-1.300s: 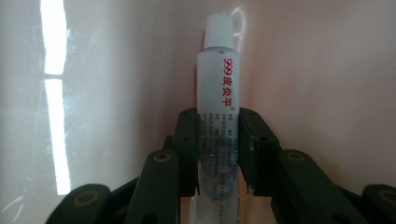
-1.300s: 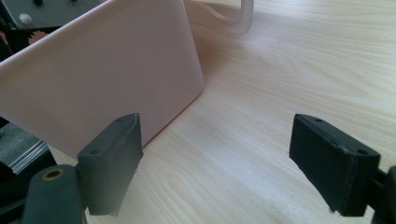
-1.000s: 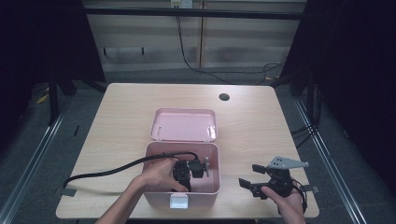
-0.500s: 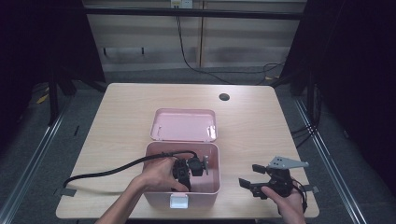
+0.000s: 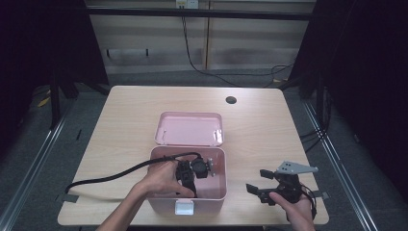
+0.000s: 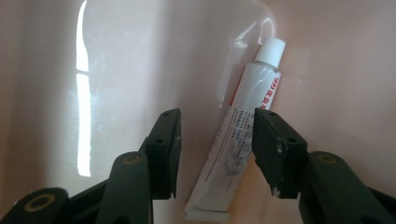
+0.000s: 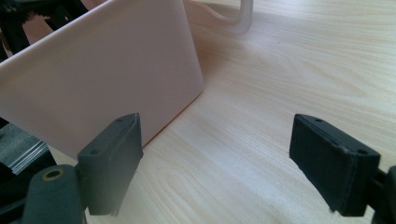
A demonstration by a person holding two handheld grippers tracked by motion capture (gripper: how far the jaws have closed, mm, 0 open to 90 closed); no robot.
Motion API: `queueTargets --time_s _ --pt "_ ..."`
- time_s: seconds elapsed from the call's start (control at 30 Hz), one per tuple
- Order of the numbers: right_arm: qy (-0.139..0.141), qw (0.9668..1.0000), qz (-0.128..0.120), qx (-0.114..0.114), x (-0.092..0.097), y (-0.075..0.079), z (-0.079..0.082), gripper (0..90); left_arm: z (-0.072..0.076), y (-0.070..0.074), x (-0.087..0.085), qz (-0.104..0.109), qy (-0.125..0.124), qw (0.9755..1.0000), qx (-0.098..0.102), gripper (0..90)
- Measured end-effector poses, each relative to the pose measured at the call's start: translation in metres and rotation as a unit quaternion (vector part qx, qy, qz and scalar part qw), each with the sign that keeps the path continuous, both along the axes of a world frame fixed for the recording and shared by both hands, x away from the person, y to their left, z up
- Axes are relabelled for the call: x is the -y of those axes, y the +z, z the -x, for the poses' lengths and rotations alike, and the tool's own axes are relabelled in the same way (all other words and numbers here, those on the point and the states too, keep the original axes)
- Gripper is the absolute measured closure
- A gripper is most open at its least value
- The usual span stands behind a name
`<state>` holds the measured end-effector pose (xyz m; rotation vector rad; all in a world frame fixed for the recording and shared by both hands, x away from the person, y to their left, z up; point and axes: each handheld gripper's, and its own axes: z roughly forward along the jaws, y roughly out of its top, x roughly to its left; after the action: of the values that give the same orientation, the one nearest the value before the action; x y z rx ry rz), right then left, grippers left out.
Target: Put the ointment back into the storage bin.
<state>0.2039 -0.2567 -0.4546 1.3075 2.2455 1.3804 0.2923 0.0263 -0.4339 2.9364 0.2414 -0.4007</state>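
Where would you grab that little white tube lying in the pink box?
Probably across the flat middle of the white tube, coming straight down from above. It lies flat on the floor of the pink box, and the left gripper already has its open fingers either side of the body, below the round cap.

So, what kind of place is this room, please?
Probably a lab or recording workspace, not a home: a bare wooden table with a cable hole, dark curtains on both sides, and loose cables on the floor behind it.
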Motion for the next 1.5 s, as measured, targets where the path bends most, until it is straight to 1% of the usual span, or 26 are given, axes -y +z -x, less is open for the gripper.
queueTargets --time_s 0.07,0.13,0.2,0.23,0.33,0.47,0.53,0.6,0.7,0.73,0.83,0.97,1.0,1.13,1.17,1.37,1.4,1.43,1.5 --pt "0.0 1.0 -0.001 0.0 0.0 0.0 0.0 17.0 0.0 0.003 -0.001 0.004 0.002 1.0 0.003 53.0" --pt "0.0 1.0 -0.001 0.0 0.0 0.0 0.0 17.0 -0.001 0.005 -0.002 0.005 0.01 0.9999 0.007 52.8" --pt "0.0 1.0 -0.001 0.0 0.0 0.0 0.0 17.0 -0.002 0.007 -0.004 0.009 0.008 0.9999 0.008 53.1" --pt "0.0 1.0 -0.001 0.0 0.0 0.0 0.0 17.0 -0.002 0.009 -0.004 0.011 0.012 0.9998 0.01 53.0" --pt "0.001 1.0 -0.002 0.0 0.0 0.0 0.0 17.0 -0.001 0.012 -0.005 0.019 0.005 0.9998 0.01 53.2" --pt "0.0 1.0 -0.002 0.001 0.0 0.0 0.0 17.1 0.0 0.017 -0.008 0.018 0.009 0.9996 0.018 53.3" --pt "0.001 1.0 -0.002 0.001 0.0 0.0 0.0 17.1 0.001 0.019 -0.009 0.019 0.013 0.9994 0.026 53.6" --pt "0.001 1.0 -0.002 0.001 0.0 0.0 0.0 17.0 0.001 0.022 -0.011 0.019 0.022 0.9992 0.029 53.4" --pt "0.001 1.0 -0.001 0.0 0.0 0.0 0.0 17.1 0.001 0.026 -0.013 0.024 0.019 0.9991 0.029 53.8" --pt "0.001 1.0 -0.001 0.001 0.0 0.0 0.0 17.0 0.001 0.027 -0.013 0.025 0.021 0.9989 0.032 54.0" --pt "0.001 1.0 -0.001 0.001 0.0 0.0 0.0 17.1 0.001 0.031 -0.016 0.027 0.025 0.9989 0.028 54.2" --pt "0.001 1.0 0.0 0.0 0.0 0.0 0.0 17.1 0.0 0.037 -0.019 0.032 0.035 0.9983 0.033 53.6" --pt "0.002 1.0 0.0 0.001 0.0 0.0 0.0 17.1 -0.001 0.04 -0.02 0.031 0.032 0.9984 0.034 52.7" --pt "0.002 1.0 0.0 0.002 0.0 0.0 0.0 17.1 0.0 0.048 -0.024 0.044 0.04 0.9976 0.036 52.0" --pt "0.002 1.0 0.0 0.002 0.0 0.0 0.0 17.1 -0.001 0.05 -0.026 0.045 0.036 0.9977 0.037 51.8" --pt "0.001 1.0 0.0 0.0 0.0 0.0 0.0 17.1 0.001 0.059 -0.032 0.055 0.042 0.9968 0.041 51.2" --pt "0.002 1.0 0.0 0.0 0.0 0.0 0.0 17.1 0.001 0.06 -0.033 0.055 0.041 0.9968 0.039 51.4" --pt "0.002 1.0 0.0 0.0 0.0 0.0 0.0 17.1 0.001 0.061 -0.034 0.055 0.036 0.9969 0.043 51.4" --pt "0.001 1.0 0.0 0.001 0.0 0.0 0.0 17.0 0.002 0.064 -0.035 0.057 0.038 0.9967 0.045 51.7"
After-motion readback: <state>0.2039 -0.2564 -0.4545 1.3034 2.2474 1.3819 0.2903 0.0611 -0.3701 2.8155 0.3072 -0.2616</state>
